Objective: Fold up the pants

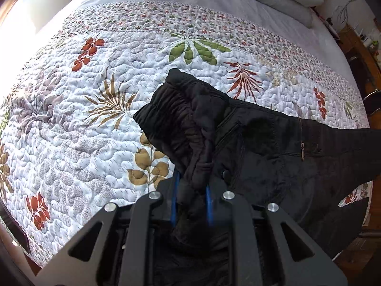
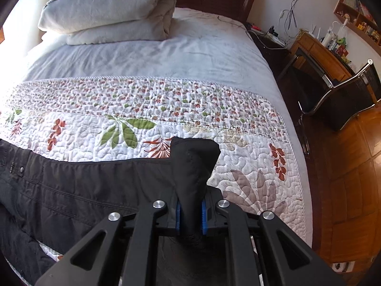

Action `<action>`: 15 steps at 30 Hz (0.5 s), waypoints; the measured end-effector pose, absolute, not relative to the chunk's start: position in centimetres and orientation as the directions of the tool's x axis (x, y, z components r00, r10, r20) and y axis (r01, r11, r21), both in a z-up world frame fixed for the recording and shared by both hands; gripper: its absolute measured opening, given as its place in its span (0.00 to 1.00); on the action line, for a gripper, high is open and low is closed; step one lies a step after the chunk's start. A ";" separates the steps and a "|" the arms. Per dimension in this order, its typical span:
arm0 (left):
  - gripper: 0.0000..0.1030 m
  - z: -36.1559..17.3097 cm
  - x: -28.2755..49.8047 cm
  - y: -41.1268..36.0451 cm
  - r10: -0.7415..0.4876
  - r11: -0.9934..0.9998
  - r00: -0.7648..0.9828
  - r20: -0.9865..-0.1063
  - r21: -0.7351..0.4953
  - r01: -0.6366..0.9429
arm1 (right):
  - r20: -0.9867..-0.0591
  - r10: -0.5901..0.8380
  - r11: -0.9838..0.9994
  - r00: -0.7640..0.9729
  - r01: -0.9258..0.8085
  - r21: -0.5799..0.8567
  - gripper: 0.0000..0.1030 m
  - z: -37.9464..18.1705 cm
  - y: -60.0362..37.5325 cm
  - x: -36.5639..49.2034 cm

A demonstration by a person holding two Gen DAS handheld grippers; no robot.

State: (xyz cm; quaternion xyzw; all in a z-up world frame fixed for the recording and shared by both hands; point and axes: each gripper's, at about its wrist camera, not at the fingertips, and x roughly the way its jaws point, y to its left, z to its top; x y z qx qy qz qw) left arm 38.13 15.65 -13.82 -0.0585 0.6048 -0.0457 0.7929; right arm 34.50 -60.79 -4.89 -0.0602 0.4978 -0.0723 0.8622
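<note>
The black pants [image 1: 273, 147] are stretching across the flowered quilt [image 1: 71, 124], with the gathered waistband end standing up in a bunch. The zipper and a snap button are showing, and the other end [image 2: 193, 166] is also rising in a folded peak.

- The pants [image 1: 273, 147] run off the right edge of the left wrist view, so their far length is cut off there; the bunched cloth covers most of the blue pads [image 1: 175, 200].
- In the right wrist view the pants [image 2: 83, 190] leave by the left edge and pass under the gripper's frame.
- The folded blanket [image 2: 107, 12] is cut by the top edge.
- Items on the desk [image 2: 331, 45] and shelf [image 2: 357, 12] are too small to tell apart.
- The chair [image 2: 345, 100] is cut off at the right.
</note>
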 end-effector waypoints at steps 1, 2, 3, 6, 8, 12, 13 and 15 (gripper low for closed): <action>0.15 -13.1 37.2 15.7 -0.159 0.987 0.283 -0.946 -0.162 0.014 | -0.840 -0.176 0.984 0.513 0.066 -0.166 0.11 -4.1 -60.5 33.9; 0.15 -12.4 36.7 15.6 -0.173 0.985 0.300 -0.938 -0.173 0.027 | -0.829 -0.164 0.986 0.535 0.063 -0.154 0.11 -3.4 -60.3 33.3; 0.15 -11.9 35.8 15.7 -0.187 0.982 0.318 -0.929 -0.184 0.041 | -0.819 -0.155 0.988 0.553 0.065 -0.143 0.11 -2.9 -60.3 32.7; 0.15 -9.4 33.0 16.0 -0.231 0.973 0.377 -0.897 -0.216 0.082 | -0.780 -0.121 0.992 0.614 0.059 -0.108 0.11 -0.8 -59.6 30.2; 0.15 -8.1 31.1 16.1 -0.260 0.966 0.423 -0.868 -0.231 0.120 | -0.747 -0.092 0.996 0.659 0.047 -0.081 0.11 0.2 -59.4 28.1; 0.16 -6.3 26.1 16.2 -0.292 0.956 0.539 -0.790 -0.216 0.200 | -0.663 -0.081 0.996 0.745 0.046 -0.070 0.11 1.8 -59.6 22.9; 0.16 -6.0 24.6 16.3 -0.295 0.954 0.562 -0.773 -0.206 0.217 | -0.636 -0.074 0.997 0.768 0.052 -0.054 0.11 2.1 -59.9 21.4; 0.16 -5.9 22.0 16.6 -0.299 0.953 0.598 -0.744 -0.196 0.232 | -0.592 -0.075 0.997 0.803 0.079 -0.019 0.11 2.3 -61.0 18.3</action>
